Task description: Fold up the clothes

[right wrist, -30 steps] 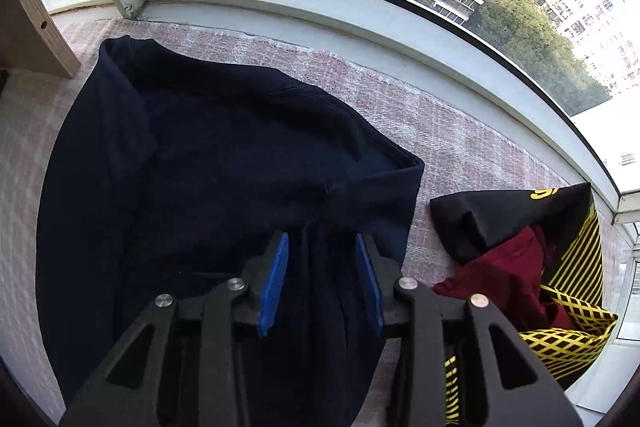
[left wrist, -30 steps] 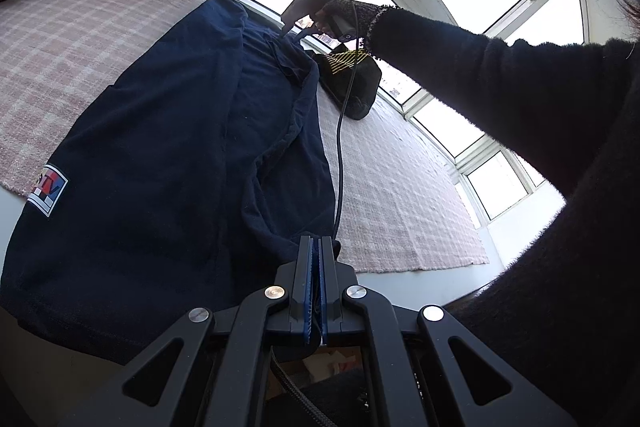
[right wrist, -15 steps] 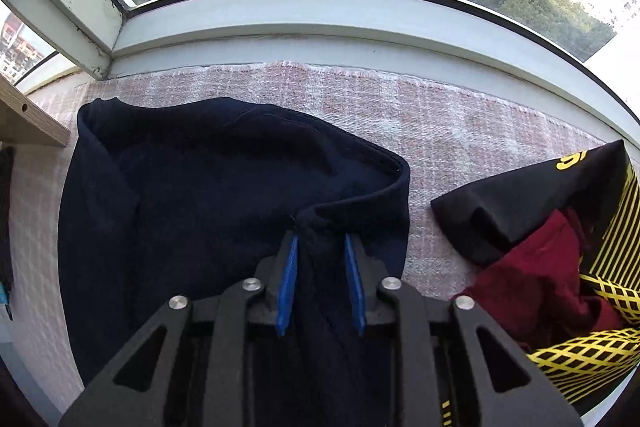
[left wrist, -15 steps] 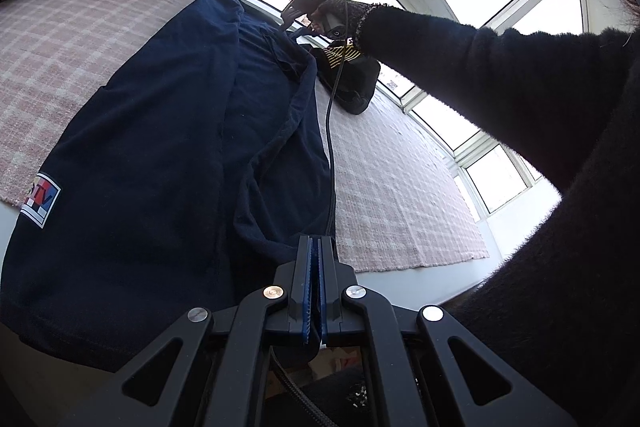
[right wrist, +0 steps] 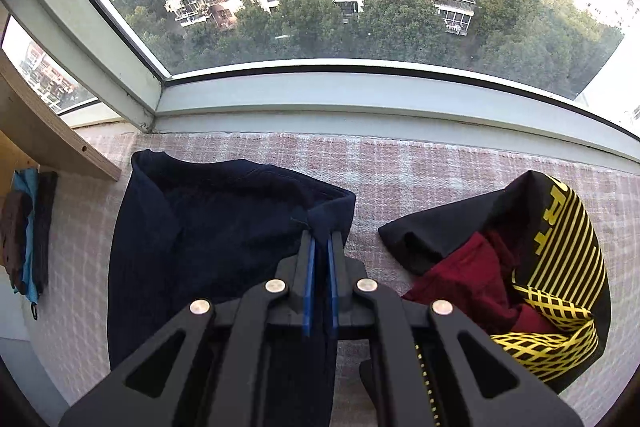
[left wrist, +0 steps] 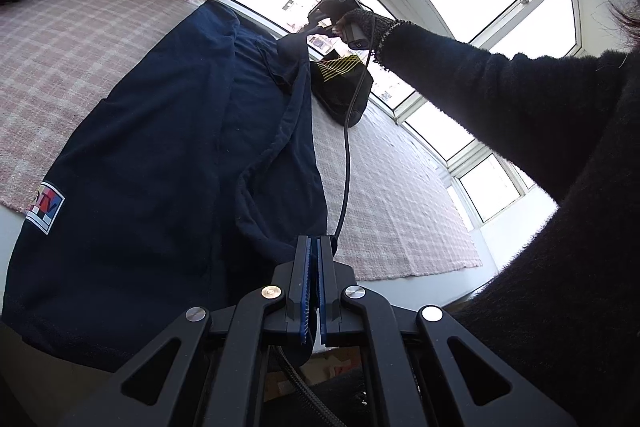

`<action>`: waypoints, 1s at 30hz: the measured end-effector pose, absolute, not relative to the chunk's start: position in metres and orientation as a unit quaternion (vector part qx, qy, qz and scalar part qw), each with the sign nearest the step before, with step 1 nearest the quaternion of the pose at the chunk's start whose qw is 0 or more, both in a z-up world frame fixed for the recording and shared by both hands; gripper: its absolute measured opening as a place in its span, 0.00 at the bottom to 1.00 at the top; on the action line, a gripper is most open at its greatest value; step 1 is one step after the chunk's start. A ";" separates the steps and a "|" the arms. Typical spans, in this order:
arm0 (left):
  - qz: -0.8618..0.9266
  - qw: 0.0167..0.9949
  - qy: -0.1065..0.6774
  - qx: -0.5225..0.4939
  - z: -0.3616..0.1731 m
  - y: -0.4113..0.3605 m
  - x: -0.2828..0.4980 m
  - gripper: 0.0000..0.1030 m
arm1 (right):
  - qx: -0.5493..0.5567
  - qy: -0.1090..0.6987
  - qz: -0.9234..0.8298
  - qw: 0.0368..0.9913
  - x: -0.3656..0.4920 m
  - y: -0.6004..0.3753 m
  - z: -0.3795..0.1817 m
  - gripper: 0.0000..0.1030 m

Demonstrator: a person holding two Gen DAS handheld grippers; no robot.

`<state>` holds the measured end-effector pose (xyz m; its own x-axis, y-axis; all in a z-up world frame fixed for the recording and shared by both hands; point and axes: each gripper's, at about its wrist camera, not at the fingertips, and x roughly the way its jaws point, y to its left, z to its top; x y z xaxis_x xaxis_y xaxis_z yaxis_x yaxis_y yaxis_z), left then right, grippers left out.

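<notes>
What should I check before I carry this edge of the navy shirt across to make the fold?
1. Right gripper closed on the navy shirt near the collar: ok, cloth sits between the blue pads and is lifted.
2. Left gripper closed on the shirt's near edge: ok, jaws are together with cloth between them.
3. Cable from the right gripper clear of the fold path: not ok, it hangs right over the shirt's edge.
4. Black and yellow garment clear of the shirt: ok, pink checked mat shows between them.
5. Rest of the shirt lying flat: not ok, the body is rumpled along its right side.
</notes>
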<state>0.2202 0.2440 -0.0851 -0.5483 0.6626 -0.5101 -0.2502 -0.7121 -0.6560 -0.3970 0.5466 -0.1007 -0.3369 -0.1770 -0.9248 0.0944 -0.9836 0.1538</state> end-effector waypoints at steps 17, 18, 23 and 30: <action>0.850 0.241 -0.272 -0.382 -0.082 0.217 0.245 0.01 | 0.588 0.031 -0.800 0.117 -0.388 0.420 -0.126 0.14; 0.851 0.238 -0.270 -0.383 -0.081 0.213 0.244 0.02 | 0.589 0.029 -0.798 0.120 -0.383 0.420 -0.126 0.15; 0.852 0.259 -0.222 -0.397 -0.071 0.208 0.241 0.05 | 0.569 0.038 -0.811 0.135 -0.334 0.452 -0.062 0.16; 0.851 0.317 -0.122 -0.401 -0.047 0.202 0.263 0.16 | 0.518 0.035 -0.830 0.203 -0.171 0.524 0.039 0.27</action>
<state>0.2630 0.2020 -0.0467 -0.4778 0.6370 -0.6049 -0.4407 -0.7695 -0.4622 -0.1711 0.5235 0.0392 -0.3809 -0.3006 -0.8744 0.3731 -0.9152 0.1522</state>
